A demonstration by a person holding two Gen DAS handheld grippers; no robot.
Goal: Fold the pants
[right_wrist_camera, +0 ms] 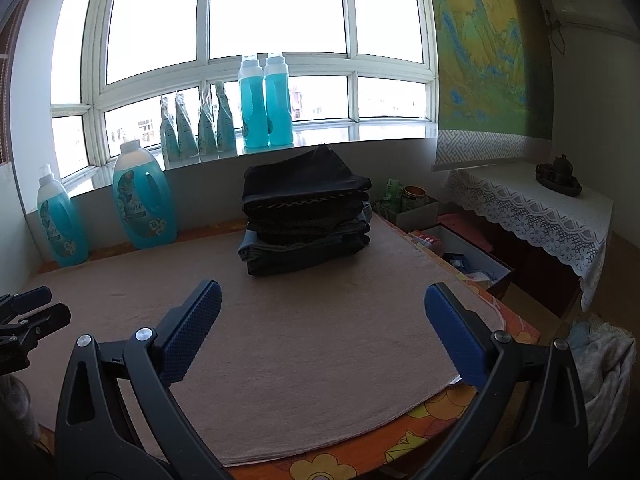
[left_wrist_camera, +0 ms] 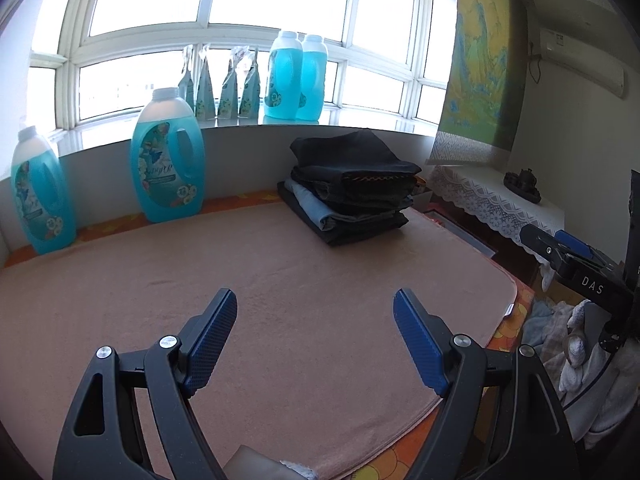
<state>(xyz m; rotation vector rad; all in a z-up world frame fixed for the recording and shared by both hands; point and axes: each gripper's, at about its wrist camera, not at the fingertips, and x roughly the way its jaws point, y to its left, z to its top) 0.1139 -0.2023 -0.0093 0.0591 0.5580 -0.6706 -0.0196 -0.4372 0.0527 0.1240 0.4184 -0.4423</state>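
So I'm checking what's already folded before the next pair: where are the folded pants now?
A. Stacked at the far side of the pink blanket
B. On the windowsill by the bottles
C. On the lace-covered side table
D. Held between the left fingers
A: the stack of folded pants sits on the pink blanket below the windowsill, and both grippers are open and hold nothing.

The left gripper [left_wrist_camera: 314, 306] is built of matte black plastic arms with triangular cut-outs, joined by round silver screw heads at each pivot. Its two fingers carry flat blue pads [left_wrist_camera: 214, 338] with a fine diamond-grid texture. The right gripper [right_wrist_camera: 322, 300] has the same make: black angled arms, silver screws, long blue textured pads [right_wrist_camera: 188, 330]. Seen from the left camera, at the right edge, its black body bears white letters "DAS" [left_wrist_camera: 592, 285] and a blue insert.
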